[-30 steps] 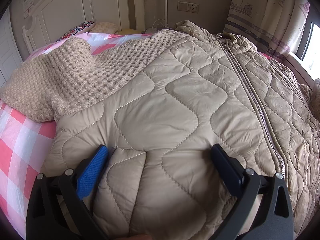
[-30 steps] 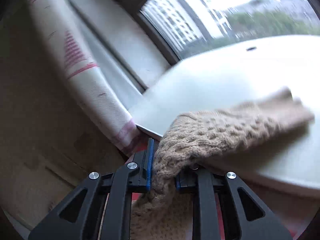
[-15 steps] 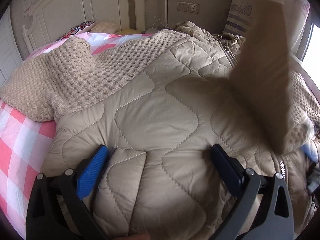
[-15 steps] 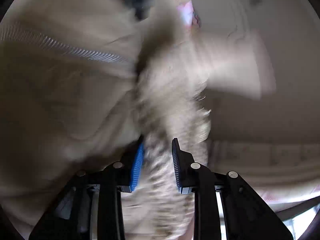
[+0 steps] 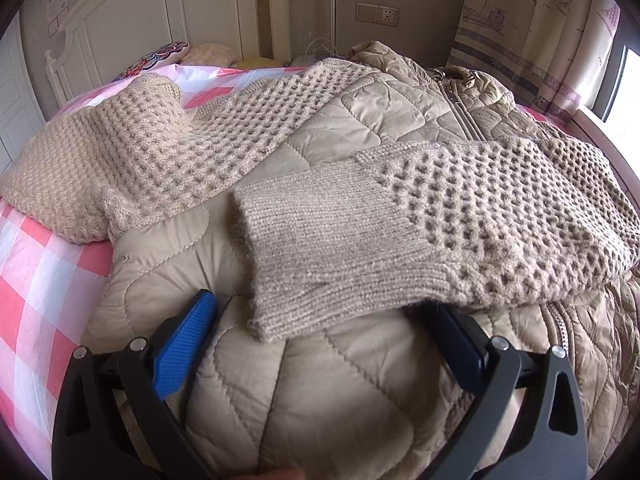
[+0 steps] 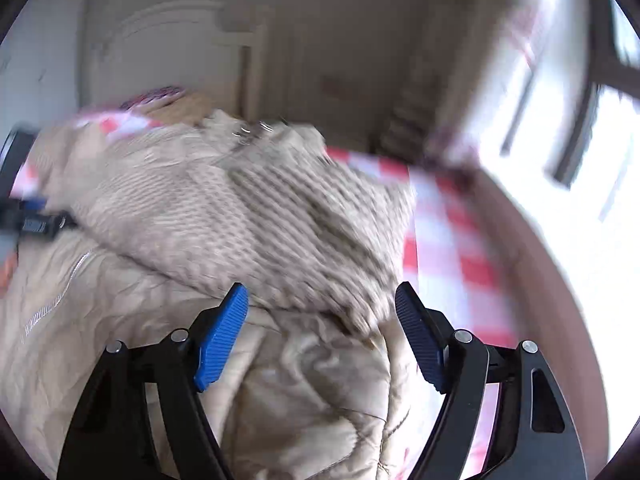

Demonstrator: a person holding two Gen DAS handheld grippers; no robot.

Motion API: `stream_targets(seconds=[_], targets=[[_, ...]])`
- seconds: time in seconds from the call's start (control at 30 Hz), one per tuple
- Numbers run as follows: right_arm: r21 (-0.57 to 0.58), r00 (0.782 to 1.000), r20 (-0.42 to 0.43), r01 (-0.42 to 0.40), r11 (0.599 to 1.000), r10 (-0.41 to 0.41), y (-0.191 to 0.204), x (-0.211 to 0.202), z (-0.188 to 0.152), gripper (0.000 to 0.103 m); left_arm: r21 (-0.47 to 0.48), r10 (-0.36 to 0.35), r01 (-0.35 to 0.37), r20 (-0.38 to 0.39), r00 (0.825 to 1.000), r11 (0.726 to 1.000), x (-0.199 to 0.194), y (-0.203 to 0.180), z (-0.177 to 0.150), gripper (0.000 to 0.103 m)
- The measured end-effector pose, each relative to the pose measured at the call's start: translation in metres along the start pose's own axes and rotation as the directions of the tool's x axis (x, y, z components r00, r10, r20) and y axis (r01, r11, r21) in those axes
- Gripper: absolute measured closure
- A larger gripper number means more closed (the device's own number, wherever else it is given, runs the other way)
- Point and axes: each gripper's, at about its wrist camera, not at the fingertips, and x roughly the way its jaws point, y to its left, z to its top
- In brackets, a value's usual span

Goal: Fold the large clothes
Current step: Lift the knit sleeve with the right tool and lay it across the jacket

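Observation:
A beige quilted jacket [image 5: 328,392] with a centre zip lies spread on the bed. Its right knit sleeve [image 5: 420,232] now lies folded across the jacket's front, ribbed cuff toward the left. The left knit sleeve [image 5: 140,152] stretches out to the left over the bedsheet. My left gripper [image 5: 320,320] is open and rests low over the jacket's hem, with the cuff just beyond its fingertips. In the blurred right wrist view, my right gripper [image 6: 320,312] is open above the jacket [image 6: 140,340], with the knit sleeve [image 6: 280,224] in front of it.
A pink and white checked bedsheet [image 5: 36,280] covers the bed. A white headboard [image 5: 140,12] stands at the back, with pillows [image 5: 208,54] below it. A curtain [image 5: 532,28] and a bright window [image 6: 580,140] are at the right.
My right gripper swung the knit sleeve over from the window side, laid it across the jacket front and opened. The left gripper stayed still and open.

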Motion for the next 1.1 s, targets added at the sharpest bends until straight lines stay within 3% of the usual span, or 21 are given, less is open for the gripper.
stream_targets(seconds=[0.07,0.1,0.13,0.2,0.37,0.43,0.5,0.53,0.63,0.7,0.8,0.93,1.03,1.07,1.1], targets=[[0.065,0.986,-0.161,0.049,0.997,-0.038,-0.007,0.022,-0.005,0.029,-0.010,-0.013,0.013,0.005,1.000,1.000,-0.001,0.001,-0.001,0.002],[0.118,0.979,-0.200,0.051,0.992,-0.026,-0.014,0.029,-0.005,0.030,-0.014,-0.019,0.019,0.008,1.000,1.000,-0.002,0.003,-0.001,0.002],[0.168,0.980,-0.198,0.033,0.985,0.001,-0.017,0.034,-0.002,0.030,-0.024,-0.026,0.026,0.011,1.000,0.999,-0.003,0.004,-0.001,0.002],[0.181,0.984,-0.172,0.084,0.980,-0.053,-0.018,0.021,0.004,0.030,-0.042,-0.038,0.039,0.017,0.999,0.998,-0.003,0.008,0.000,0.002],[0.056,0.997,0.012,0.074,0.996,-0.075,0.020,-0.009,0.036,0.028,-0.046,-0.036,0.036,0.017,0.999,0.998,-0.003,0.008,0.001,0.002],[-0.031,0.996,0.005,0.085,0.996,-0.084,0.039,0.002,0.046,0.026,-0.046,-0.035,0.036,0.017,0.999,0.998,-0.003,0.008,0.001,0.002],[-0.061,0.992,-0.093,0.085,0.995,-0.090,0.039,0.032,0.049,0.025,-0.046,-0.038,0.039,0.016,0.999,0.998,-0.003,0.009,0.000,0.002],[-0.050,0.983,-0.164,0.080,0.996,-0.087,0.034,0.050,0.048,0.021,-0.042,-0.036,0.037,0.012,0.999,0.998,-0.002,0.009,0.000,0.002],[0.096,0.986,-0.164,0.015,0.995,0.001,0.010,0.069,0.044,0.014,0.027,0.015,-0.015,-0.010,1.000,1.000,0.000,-0.001,-0.001,0.002],[0.121,0.984,-0.180,0.029,0.992,-0.007,0.007,0.064,0.049,0.014,0.030,0.018,-0.018,-0.006,1.000,0.999,-0.002,-0.001,-0.003,0.002],[0.057,0.991,-0.130,0.047,0.997,-0.039,0.014,0.052,0.065,0.014,0.016,0.004,-0.004,-0.011,1.000,1.000,0.000,0.002,-0.002,0.002],[0.068,0.998,-0.031,0.058,0.996,-0.056,0.003,0.056,0.102,0.014,0.014,0.007,-0.007,-0.008,1.000,1.000,0.000,0.002,-0.003,0.002],[0.163,0.991,-0.131,0.014,0.986,0.008,-0.016,0.106,0.116,0.014,0.011,0.002,-0.002,-0.007,1.000,1.000,0.000,0.003,-0.004,0.002],[0.219,0.971,-0.233,-0.004,0.976,0.057,-0.024,0.132,0.111,0.013,0.011,0.002,-0.002,-0.007,1.000,1.000,0.000,0.003,-0.003,0.002],[0.251,0.957,-0.277,-0.010,0.968,0.082,-0.028,0.148,0.107,0.009,0.010,0.000,0.000,-0.007,1.000,1.000,0.000,0.003,-0.003,0.002]])
